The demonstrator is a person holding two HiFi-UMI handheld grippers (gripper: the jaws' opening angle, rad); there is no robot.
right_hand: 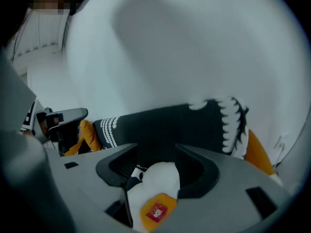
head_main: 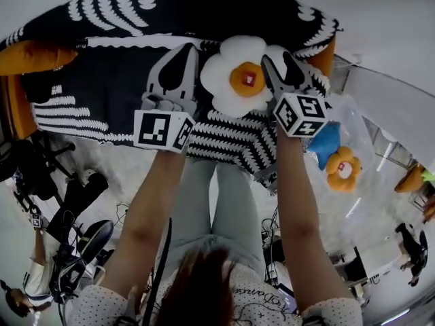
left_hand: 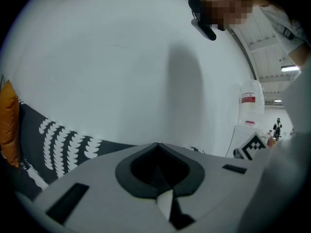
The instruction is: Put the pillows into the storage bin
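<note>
The left tongs [head_main: 183,54] in the head view are clenched, their grey and black jaws lying together and aimed at the black-and-white patterned blanket [head_main: 102,94]. The right tongs [head_main: 282,66] stand released, jaws apart. Between the two tongs sits the white flower pillow [head_main: 228,80] with its orange centre. It rests against the blanket, its left petals just beside the left tongs and its right petals at the right tongs' jaws. Each tool carries a marker cube, the left cube [head_main: 162,131] and the right cube [head_main: 301,116], and a bare forearm runs down from each. An orange cushion [head_main: 34,56] shows at the blanket's far left. To the right, past the right forearm, a clear storage bin [head_main: 353,124] holds a blue pillow [head_main: 326,145] and an orange flower pillow [head_main: 342,170]. The white pillow is outside it.

In the left gripper view the left tongs [left_hand: 158,152] are pressed shut, with only a thin white sliver showing low in the seam; what it is cannot be told. Beyond them rise a pale wall [left_hand: 121,57], the blanket [left_hand: 58,140] and a strip of the orange cushion [left_hand: 8,120].

In the right gripper view the right tongs [right_hand: 156,152] gape, and the white flower pillow [right_hand: 158,183] lies between and below the jaws. A red tag sits on its orange centre, and the pads do not squeeze it. Behind it are the blanket [right_hand: 170,125] and orange upholstery [right_hand: 257,154].
</note>
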